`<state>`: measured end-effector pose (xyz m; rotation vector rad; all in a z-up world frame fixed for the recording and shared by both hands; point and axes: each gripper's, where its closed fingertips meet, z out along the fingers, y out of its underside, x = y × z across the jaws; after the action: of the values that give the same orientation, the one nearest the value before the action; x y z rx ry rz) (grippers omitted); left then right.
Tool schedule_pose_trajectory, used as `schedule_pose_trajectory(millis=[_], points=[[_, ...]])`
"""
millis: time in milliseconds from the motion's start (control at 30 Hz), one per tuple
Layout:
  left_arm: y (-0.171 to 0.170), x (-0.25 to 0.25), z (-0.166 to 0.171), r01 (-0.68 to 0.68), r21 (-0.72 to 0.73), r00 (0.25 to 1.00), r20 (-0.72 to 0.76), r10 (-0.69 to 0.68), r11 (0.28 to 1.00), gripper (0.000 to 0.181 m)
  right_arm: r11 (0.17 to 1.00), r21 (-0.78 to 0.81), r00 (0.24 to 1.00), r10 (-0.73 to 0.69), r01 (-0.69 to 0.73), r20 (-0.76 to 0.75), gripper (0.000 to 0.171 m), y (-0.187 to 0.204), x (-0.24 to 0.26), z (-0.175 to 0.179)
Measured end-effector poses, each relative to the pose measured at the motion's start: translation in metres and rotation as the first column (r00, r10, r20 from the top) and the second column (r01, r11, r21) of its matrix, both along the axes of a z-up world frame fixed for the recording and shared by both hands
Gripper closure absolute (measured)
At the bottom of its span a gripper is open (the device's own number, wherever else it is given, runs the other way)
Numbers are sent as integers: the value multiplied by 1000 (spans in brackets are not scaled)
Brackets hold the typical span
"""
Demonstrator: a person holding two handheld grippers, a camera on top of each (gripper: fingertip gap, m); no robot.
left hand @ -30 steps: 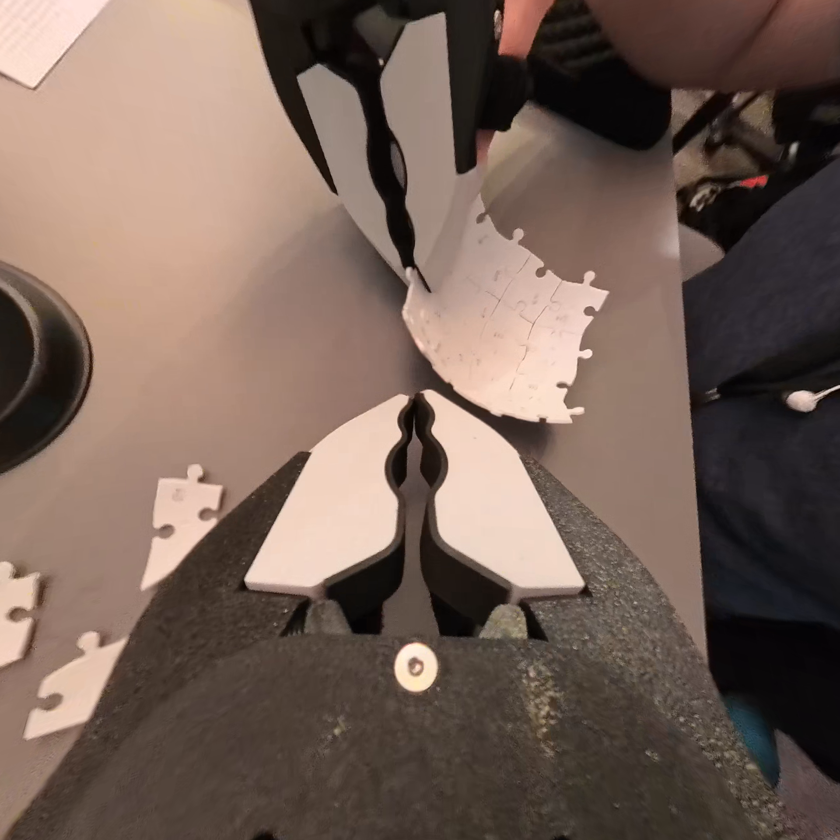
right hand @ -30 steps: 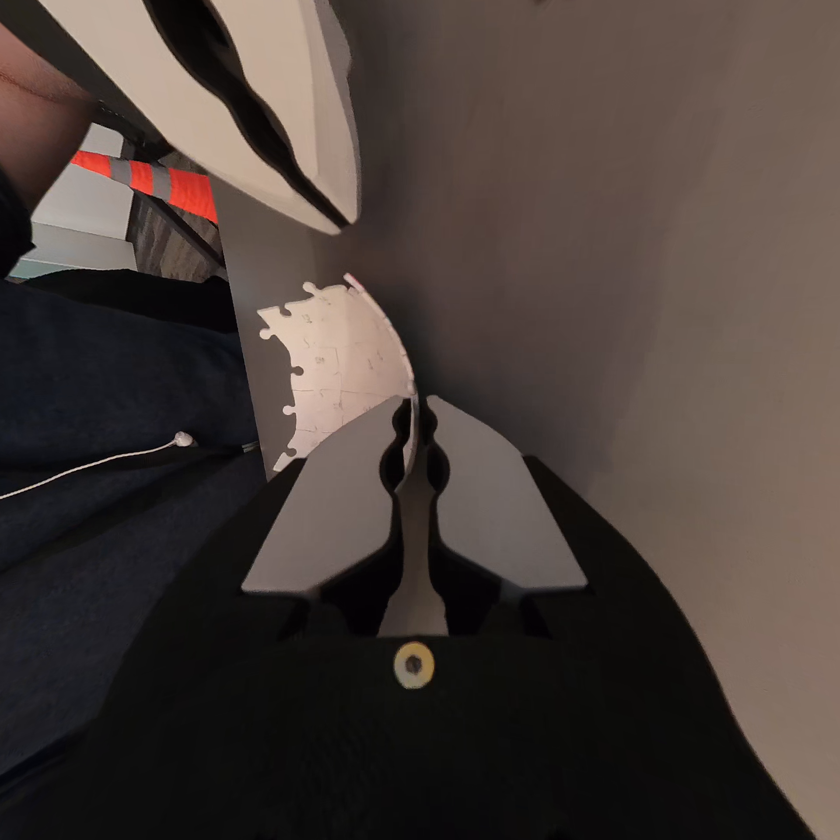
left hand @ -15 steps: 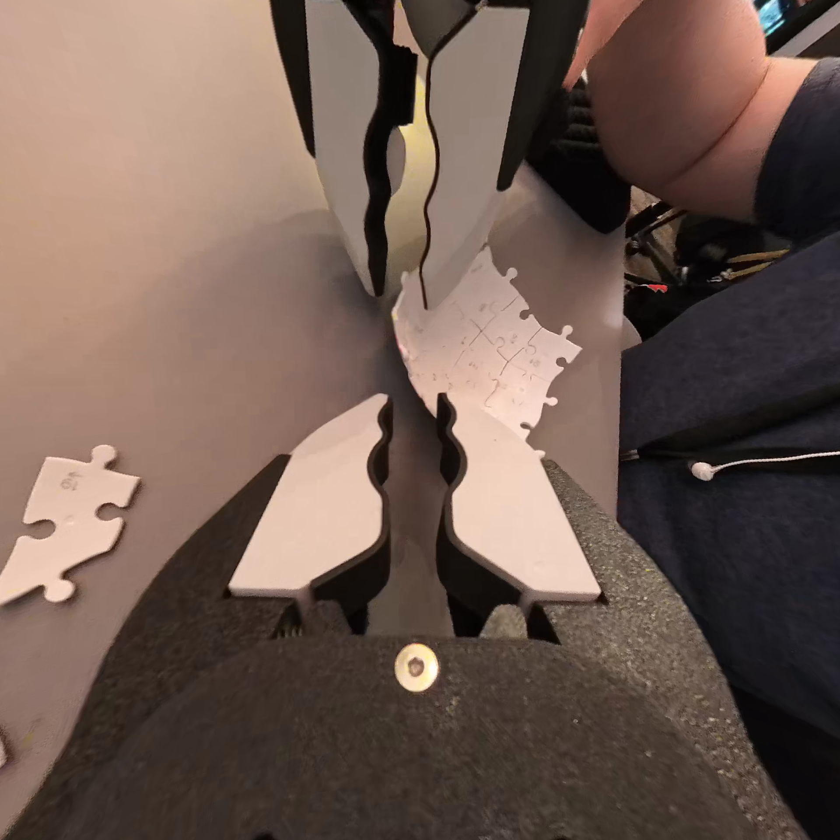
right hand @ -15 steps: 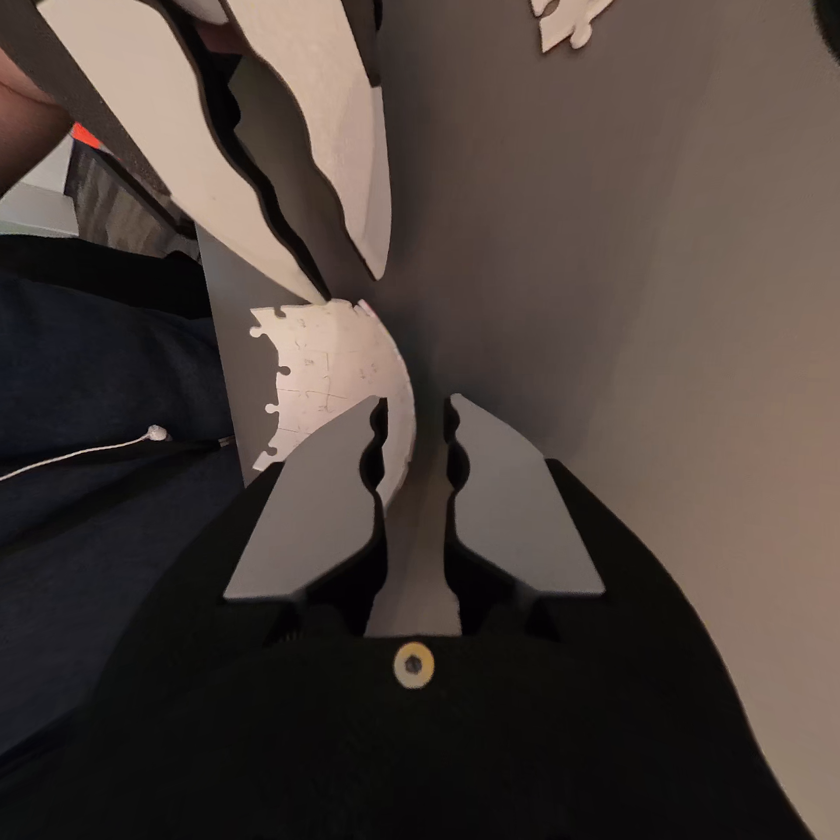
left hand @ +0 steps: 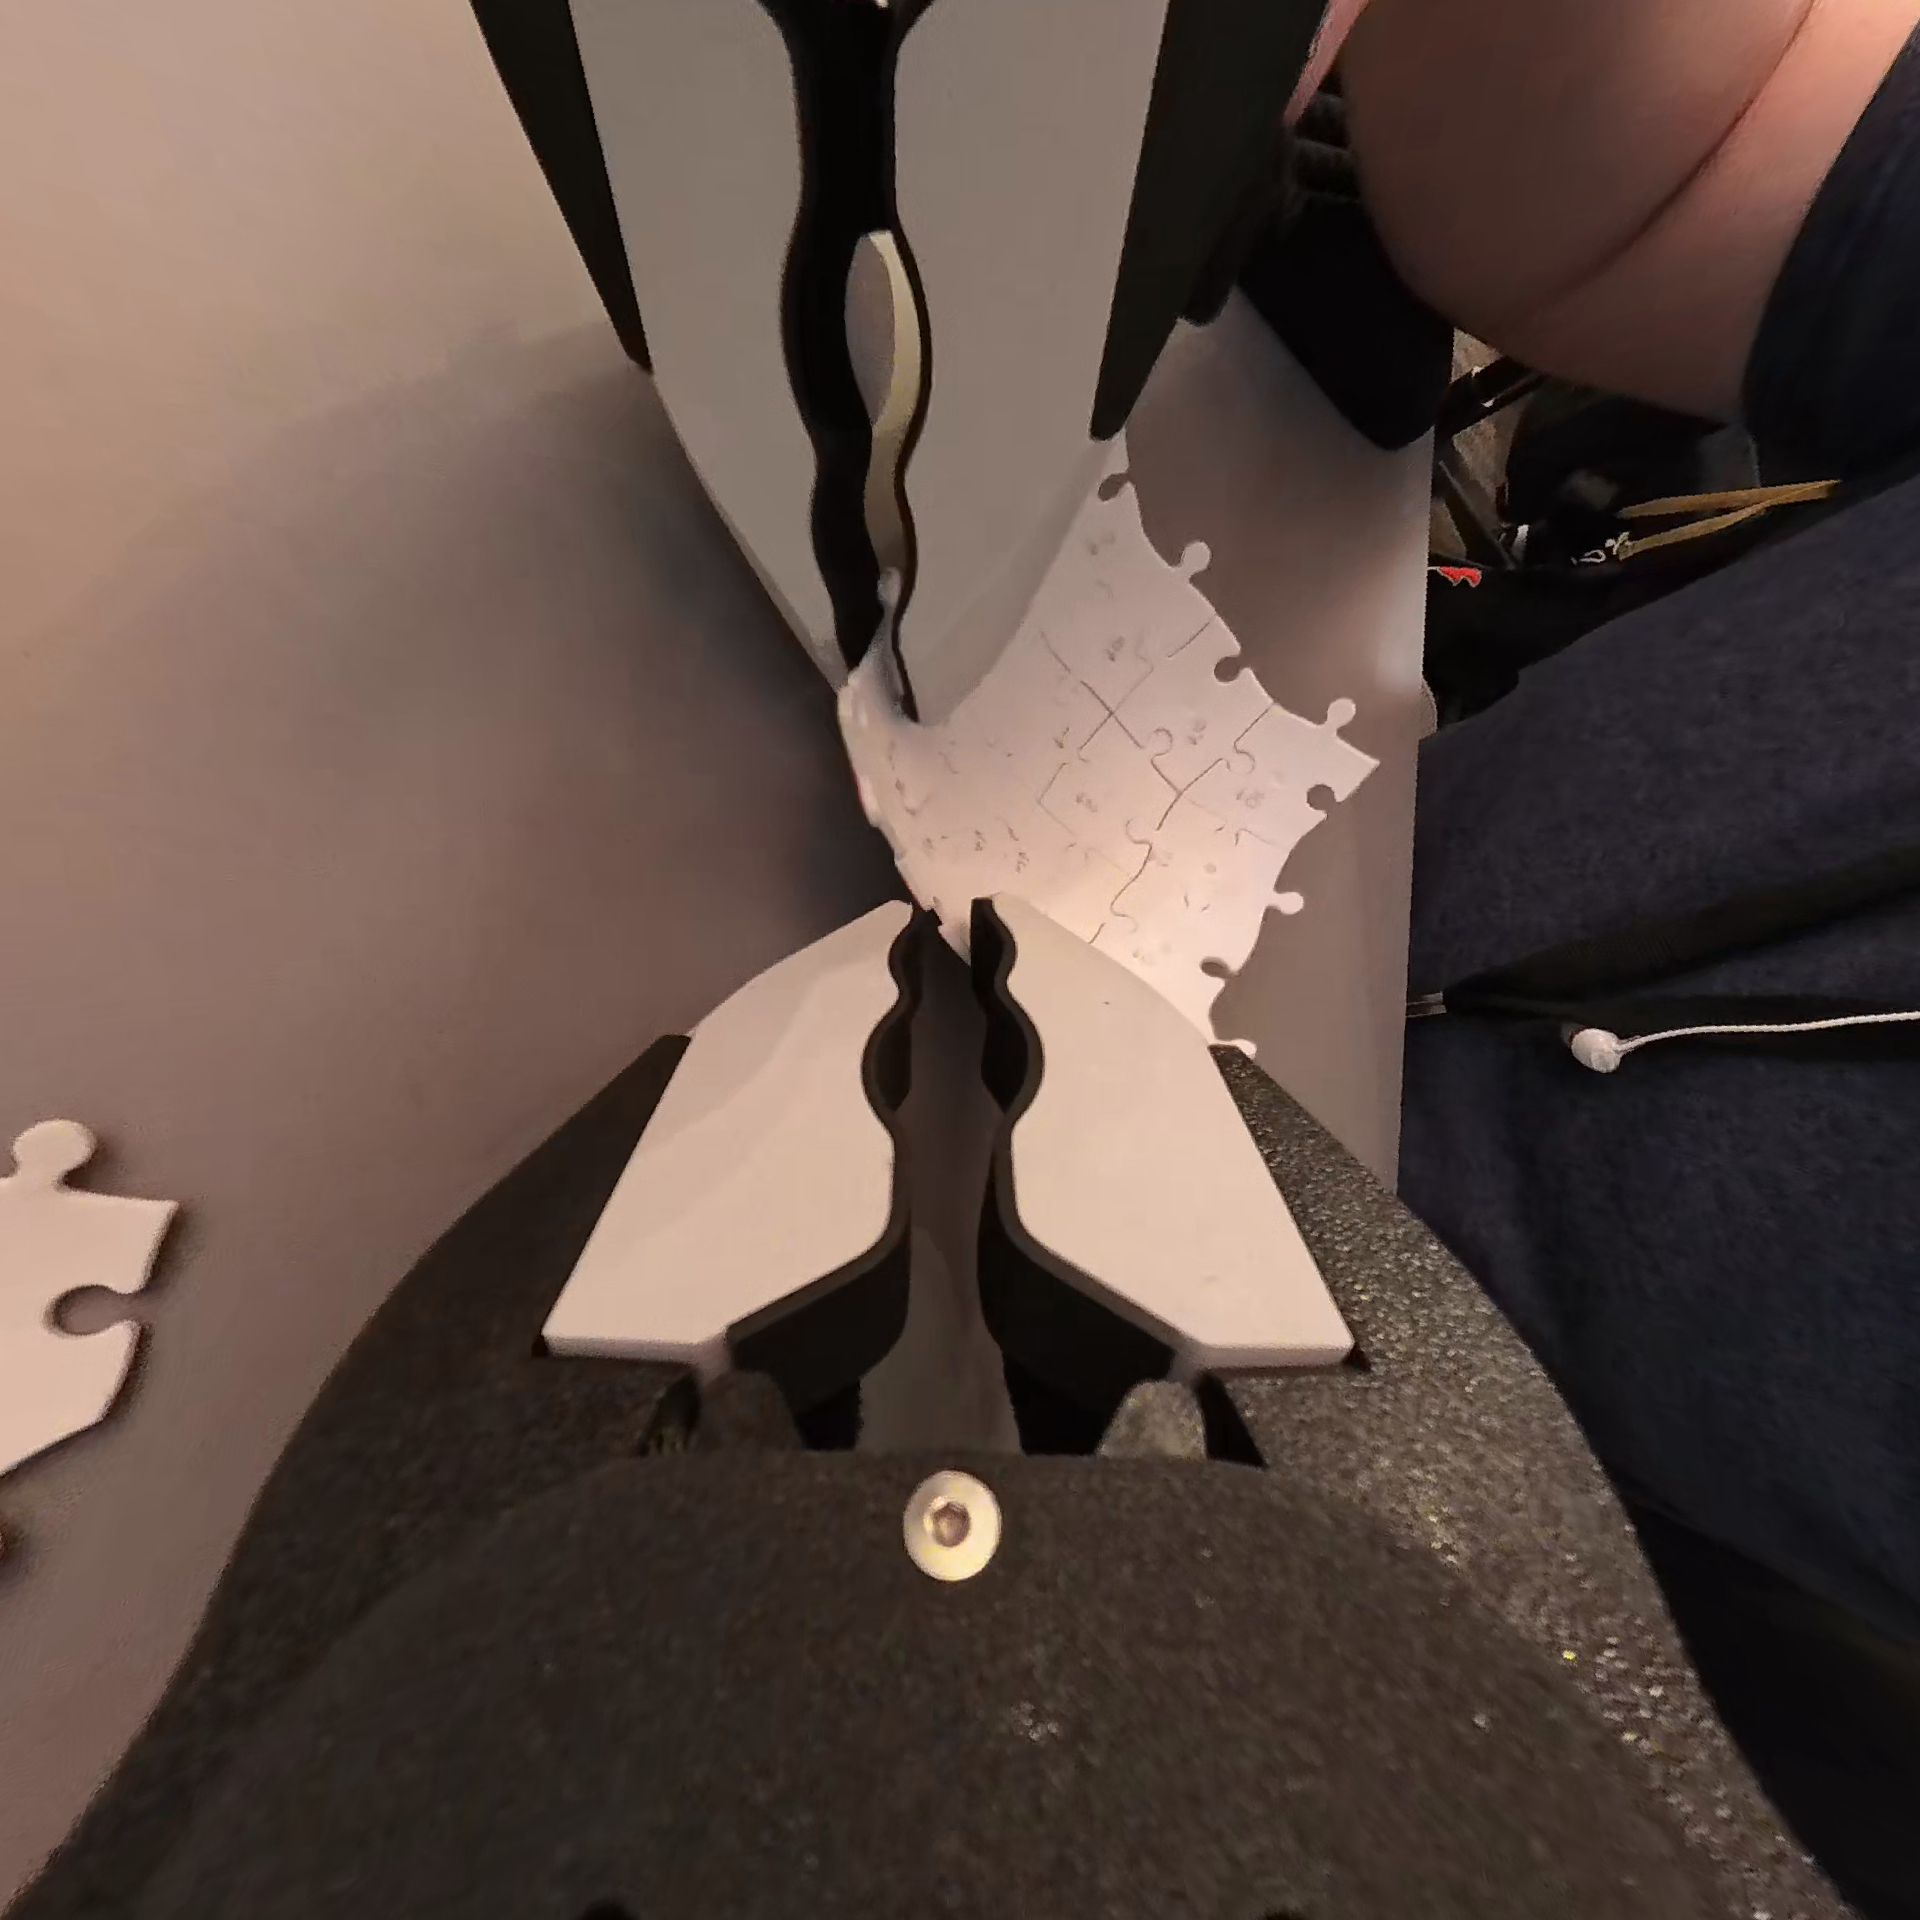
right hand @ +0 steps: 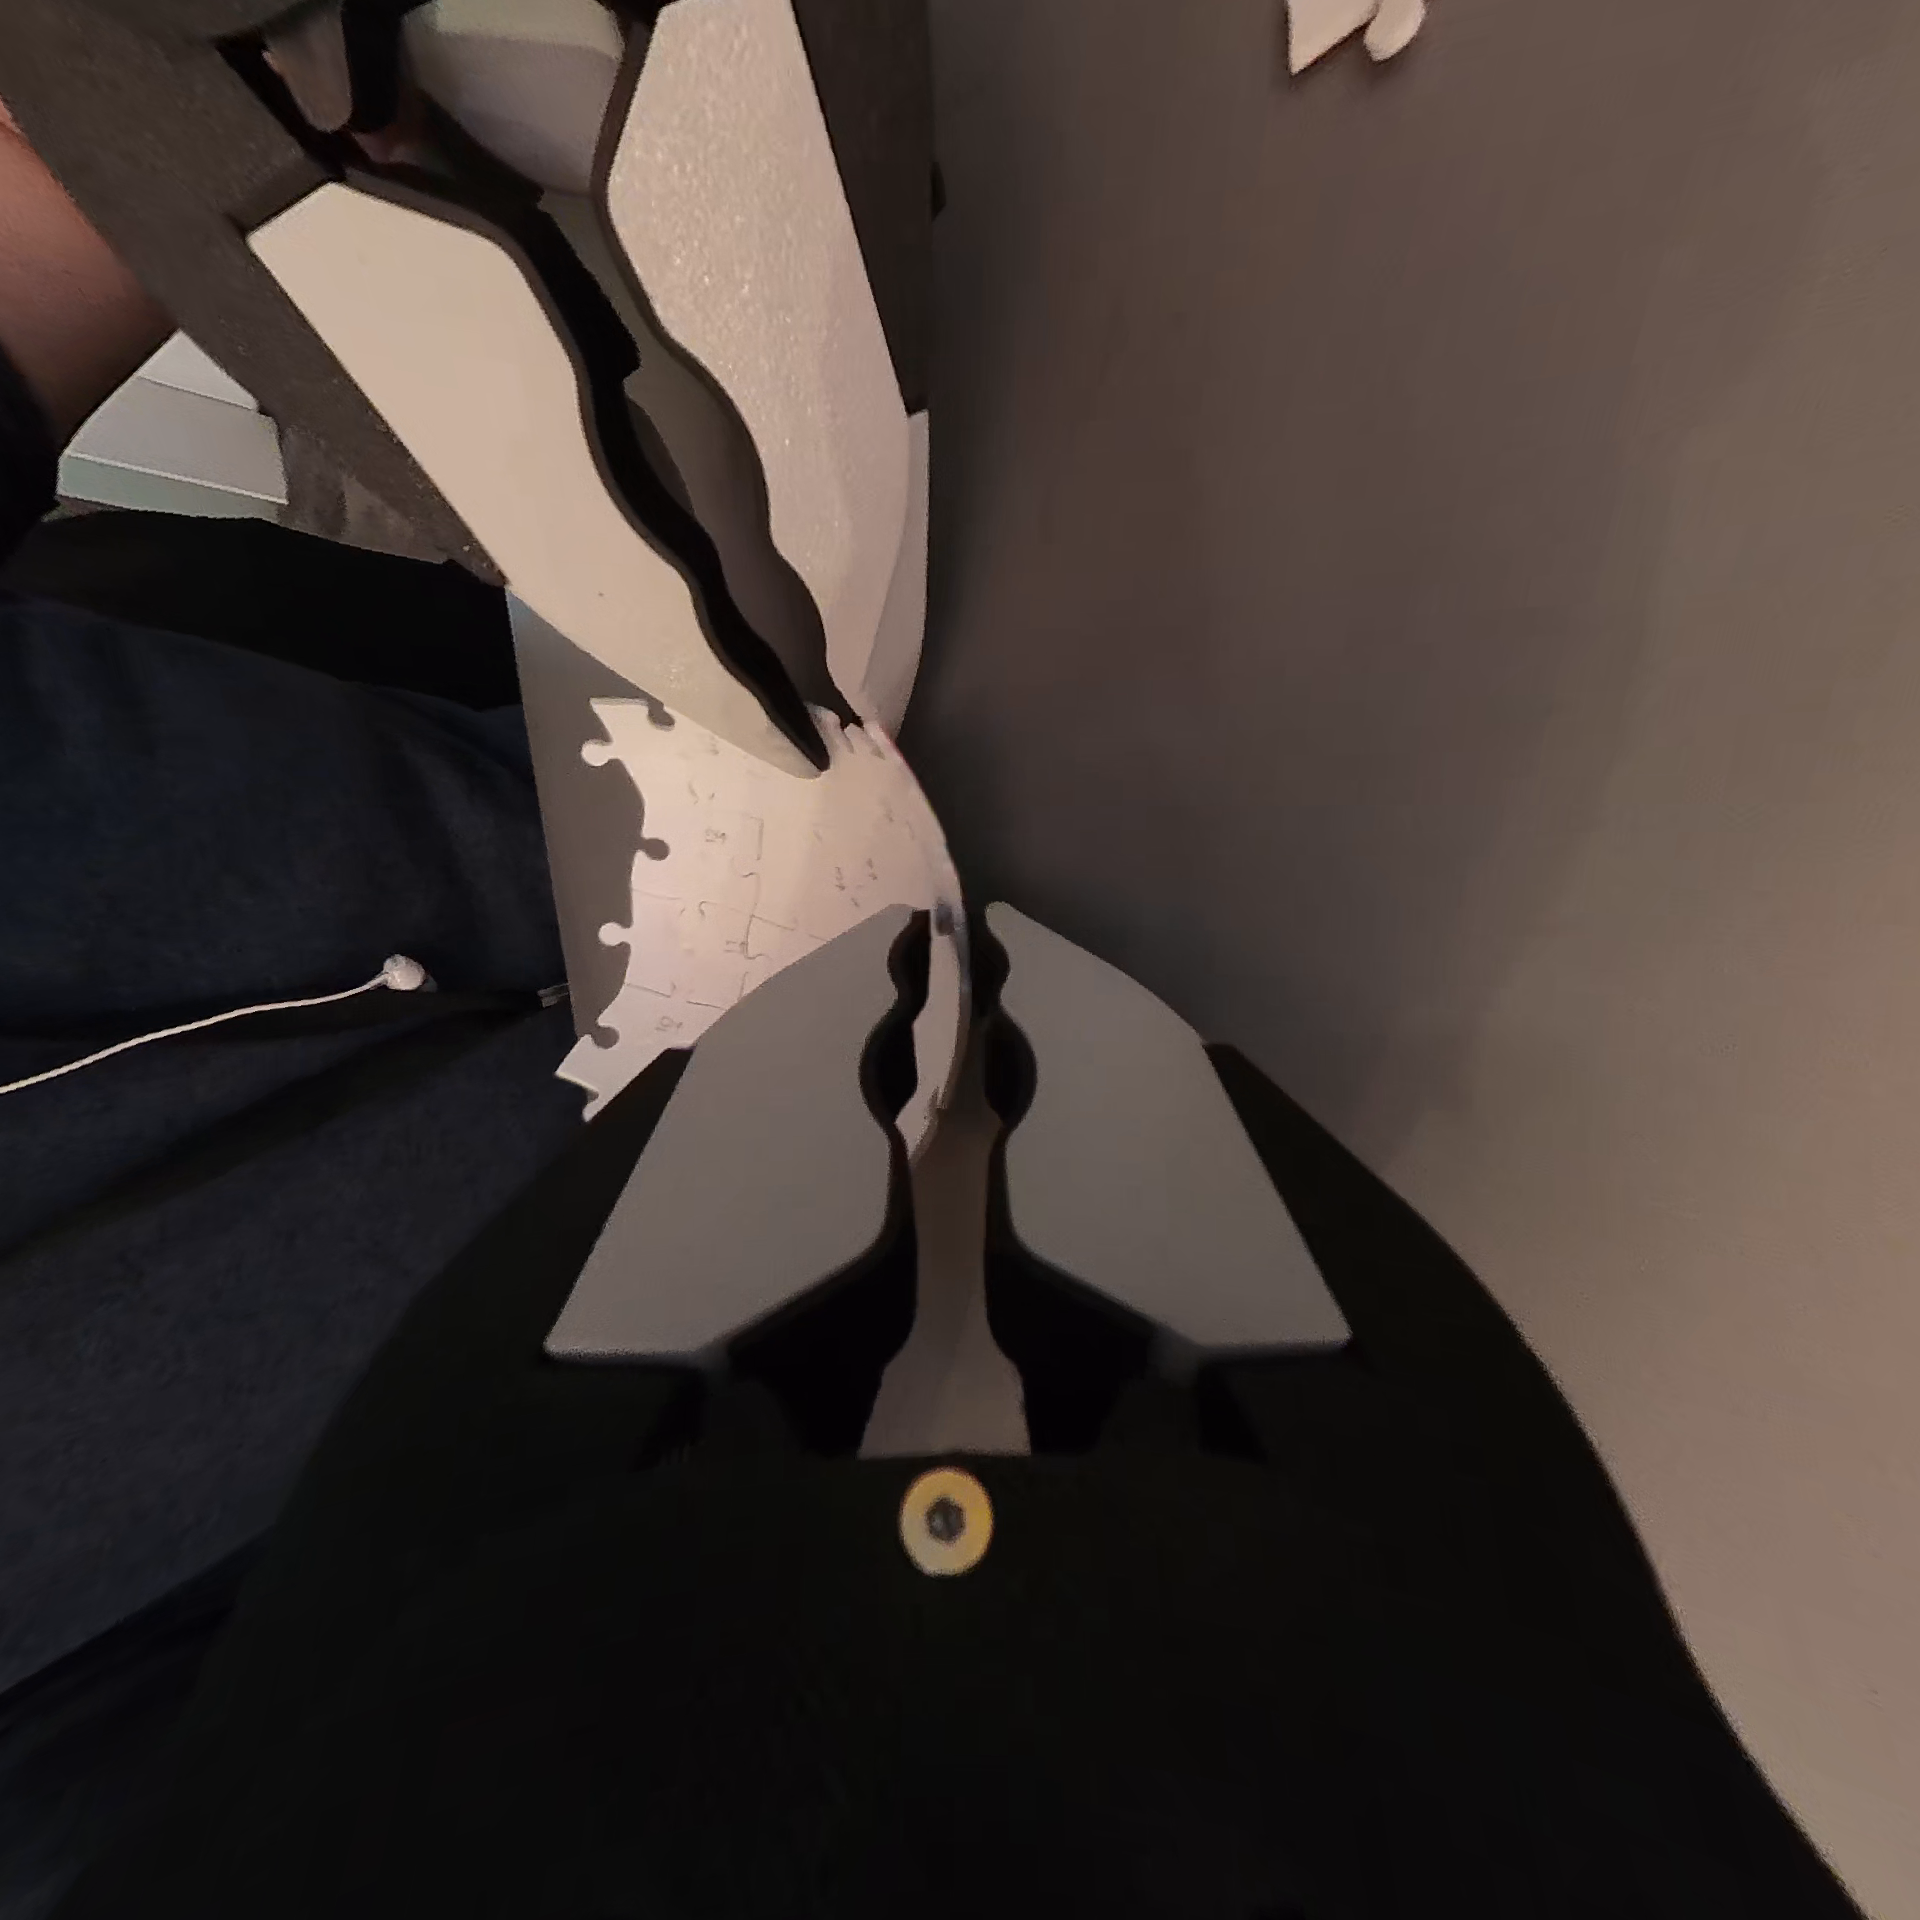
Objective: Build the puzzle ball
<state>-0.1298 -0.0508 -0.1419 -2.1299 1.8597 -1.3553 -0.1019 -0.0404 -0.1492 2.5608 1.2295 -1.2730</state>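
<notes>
Puzzle-ball shell (left hand: 1132, 769), a curved white patch of joined pieces with tabbed edges, stands on edge near the worktop (left hand: 312, 623) rim; our right gripper (right hand: 951, 914) pinches one edge, our left gripper (left hand: 945, 909) grips the opposite edge. We should hold lightly so the seams stay locked

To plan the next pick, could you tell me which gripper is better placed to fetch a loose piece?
Probably left: the loose piece lies beside the left gripper, while the right gripper holds the curved section.
</notes>
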Motion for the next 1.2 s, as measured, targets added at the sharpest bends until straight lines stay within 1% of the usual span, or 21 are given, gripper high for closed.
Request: schedule_pose_trajectory(millis=[233,400,667,833,933,967,1033,1067,1100,1200], points=[[0,2,1,4,-4,1000,5,-4,1000,174,1000,-7,1000,-7,7,1,164,-1,2,-1],[1,3,1,3,1,1000,14,-3,1000,174,999,-40,999,-14,13,-30,167,-3,2,4],[-1,4,0,8,-18,1000,27,-8,1000,175,1000,-31,1000,-2,2,-21,167,-6,3,1],[-2,3,1,10,-23,999,34,-9,1000,175,1000,13,1000,14,-14,-7,167,-6,3,2],[-3,4,2,9,-39,999,41,-8,999,175,1000,-17,1000,22,-22,-12,167,-8,4,2],[-3,4,1,11,-42,999,36,-9,999,175,999,3,999,37,-37,-16,167,-8,4,2],[-4,6,1,11,-45,999,41,-9,999,175,999,27,999,40,-40,-14,162,-6,2,-1],[-5,7,2,11,-56,999,49,-8,998,176,999,31,999,33,-32,-28,152,-5,-1,0],[-5,8,2,13,-60,999,47,-10,998,177,999,32,999,32,-31,-43,148,-4,-3,0],[-4,10,0,17,-52,999,43,-15,998,176,998,44,998,54,-52,-32,154,-4,-5,-2]])
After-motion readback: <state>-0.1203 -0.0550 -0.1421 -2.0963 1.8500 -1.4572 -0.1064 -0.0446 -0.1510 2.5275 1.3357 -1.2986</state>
